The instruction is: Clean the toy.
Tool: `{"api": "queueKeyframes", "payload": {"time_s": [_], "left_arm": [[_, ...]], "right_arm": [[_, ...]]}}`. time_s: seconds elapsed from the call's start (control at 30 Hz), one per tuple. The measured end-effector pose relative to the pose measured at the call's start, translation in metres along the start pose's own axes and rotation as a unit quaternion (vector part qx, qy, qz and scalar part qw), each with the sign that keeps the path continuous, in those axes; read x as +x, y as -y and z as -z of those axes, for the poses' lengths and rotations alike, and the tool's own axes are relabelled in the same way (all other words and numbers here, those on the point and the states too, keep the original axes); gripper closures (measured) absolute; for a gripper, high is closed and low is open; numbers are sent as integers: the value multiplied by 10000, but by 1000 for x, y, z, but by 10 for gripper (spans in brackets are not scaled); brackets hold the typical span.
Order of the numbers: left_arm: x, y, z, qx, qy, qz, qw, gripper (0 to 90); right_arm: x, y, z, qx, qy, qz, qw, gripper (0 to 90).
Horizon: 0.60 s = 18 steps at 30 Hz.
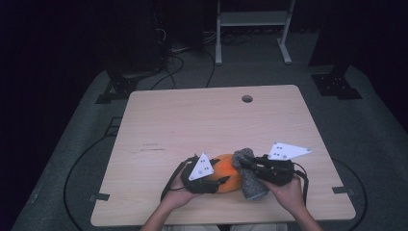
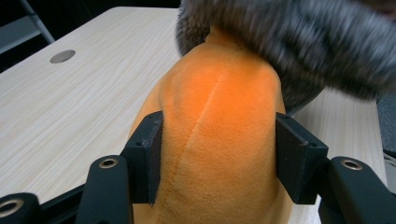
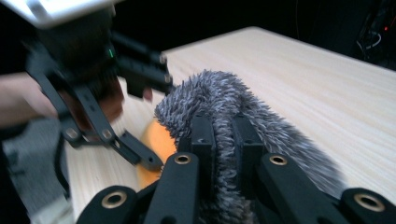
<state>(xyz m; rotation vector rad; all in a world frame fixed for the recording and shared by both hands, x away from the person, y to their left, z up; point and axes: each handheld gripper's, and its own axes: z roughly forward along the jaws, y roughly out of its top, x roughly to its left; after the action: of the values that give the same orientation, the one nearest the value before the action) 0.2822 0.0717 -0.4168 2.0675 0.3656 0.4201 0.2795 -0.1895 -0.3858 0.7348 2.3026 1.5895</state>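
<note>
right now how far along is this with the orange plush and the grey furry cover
Done: both things are gripped. The left gripper is shut on the orange plush, and the right gripper is shut on the grey cover. In hand: the cover lies against the plush's far end, over its tip. I cannot tell whether it is going on or coming off. Left: most of the plush is bare, and both things sit low over the table.

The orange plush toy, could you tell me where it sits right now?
In the high view the orange plush toy lies near the table's front edge, gripped by the left gripper, with the grey fuzzy sock at its right.
</note>
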Motion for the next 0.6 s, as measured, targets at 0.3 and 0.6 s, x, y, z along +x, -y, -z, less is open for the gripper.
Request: {"api": "queueKeyframes", "payload": {"time_s": [0.3, 0.6], "left_arm": [[5, -1, 3, 12, 12, 203, 9998, 409], [0, -4, 1, 83, 43, 180, 9998, 411]], "right_arm": [[-15, 12, 5, 127, 257, -268, 9992, 813], [-6, 10, -5, 198, 183, -6, 9996, 813]]}}
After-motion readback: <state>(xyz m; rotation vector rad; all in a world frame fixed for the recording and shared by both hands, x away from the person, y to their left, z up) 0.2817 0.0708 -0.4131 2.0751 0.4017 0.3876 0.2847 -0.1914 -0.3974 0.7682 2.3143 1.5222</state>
